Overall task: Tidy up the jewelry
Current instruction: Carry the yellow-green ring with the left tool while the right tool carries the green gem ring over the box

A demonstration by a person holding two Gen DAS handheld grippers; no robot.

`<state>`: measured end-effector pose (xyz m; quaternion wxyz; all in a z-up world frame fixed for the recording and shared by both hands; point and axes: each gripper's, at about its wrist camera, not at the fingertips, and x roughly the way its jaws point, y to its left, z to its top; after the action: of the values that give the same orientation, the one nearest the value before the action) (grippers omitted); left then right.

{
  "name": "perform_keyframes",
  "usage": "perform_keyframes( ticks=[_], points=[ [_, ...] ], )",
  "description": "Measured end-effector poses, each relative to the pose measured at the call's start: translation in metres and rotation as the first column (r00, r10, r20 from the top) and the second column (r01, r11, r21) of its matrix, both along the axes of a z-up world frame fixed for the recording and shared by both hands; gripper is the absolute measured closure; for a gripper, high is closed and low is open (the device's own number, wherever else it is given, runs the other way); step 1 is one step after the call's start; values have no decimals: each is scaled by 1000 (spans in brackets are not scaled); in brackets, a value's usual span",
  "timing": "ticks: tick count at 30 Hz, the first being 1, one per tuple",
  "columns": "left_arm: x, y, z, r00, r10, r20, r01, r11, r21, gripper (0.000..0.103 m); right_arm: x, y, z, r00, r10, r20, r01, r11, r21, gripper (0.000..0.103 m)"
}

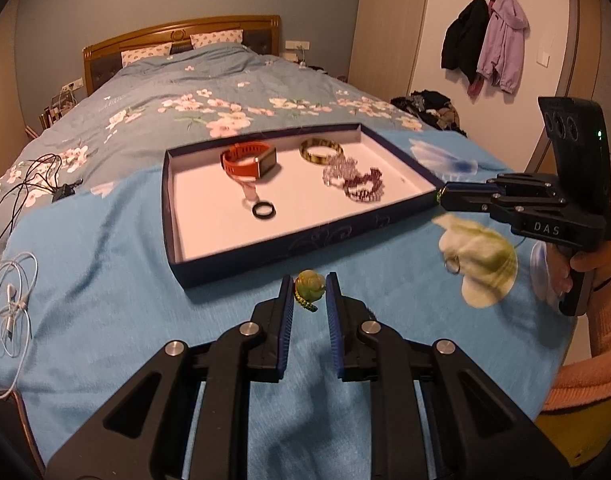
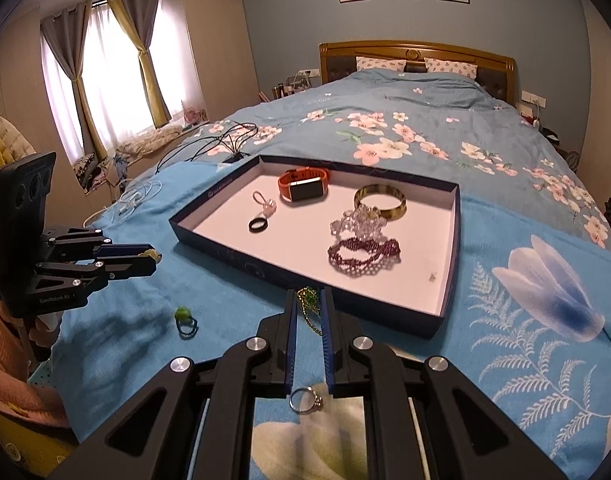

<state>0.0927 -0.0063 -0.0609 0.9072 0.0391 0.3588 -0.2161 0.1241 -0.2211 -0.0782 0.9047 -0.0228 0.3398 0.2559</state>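
A dark blue tray (image 1: 265,246) (image 2: 209,224) lies on the blue bedspread, holding an orange smartwatch (image 1: 247,160) (image 2: 303,184), a mottled bangle (image 1: 320,151) (image 2: 379,200), clear and purple bead bracelets (image 1: 355,180) (image 2: 361,246), a black ring (image 1: 263,211) (image 2: 258,225) and a pink charm (image 2: 267,206). My left gripper (image 1: 309,292) (image 2: 151,258) is shut on a green bead pendant (image 1: 310,286). My right gripper (image 2: 308,300) (image 1: 441,196) is shut on a green and gold chain necklace (image 2: 310,306) by the tray's near edge. A green ring (image 2: 184,320) and a silver ring (image 2: 305,399) (image 1: 451,266) lie on the cloth.
White cables (image 1: 9,304) and black cables (image 1: 29,184) lie at the cloth's left. The floral duvet (image 1: 209,92) stretches behind the tray to the headboard. Coats (image 1: 489,40) hang on the right wall. A window with curtains (image 2: 105,64) shows in the right wrist view.
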Motion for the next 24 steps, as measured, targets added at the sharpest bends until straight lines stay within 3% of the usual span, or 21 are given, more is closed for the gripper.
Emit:
perform_keyframes(
  ticks=[11, 24],
  points=[
    [14, -3, 20, 998, 10, 61, -10, 1000, -8, 86, 12, 0, 9, 1000, -9, 25, 8, 1000, 6, 93],
    [32, -11, 23, 997, 18, 79, -18, 1000, -5, 86, 31, 1, 12, 999, -27, 37, 27, 1000, 15, 93]
  ],
)
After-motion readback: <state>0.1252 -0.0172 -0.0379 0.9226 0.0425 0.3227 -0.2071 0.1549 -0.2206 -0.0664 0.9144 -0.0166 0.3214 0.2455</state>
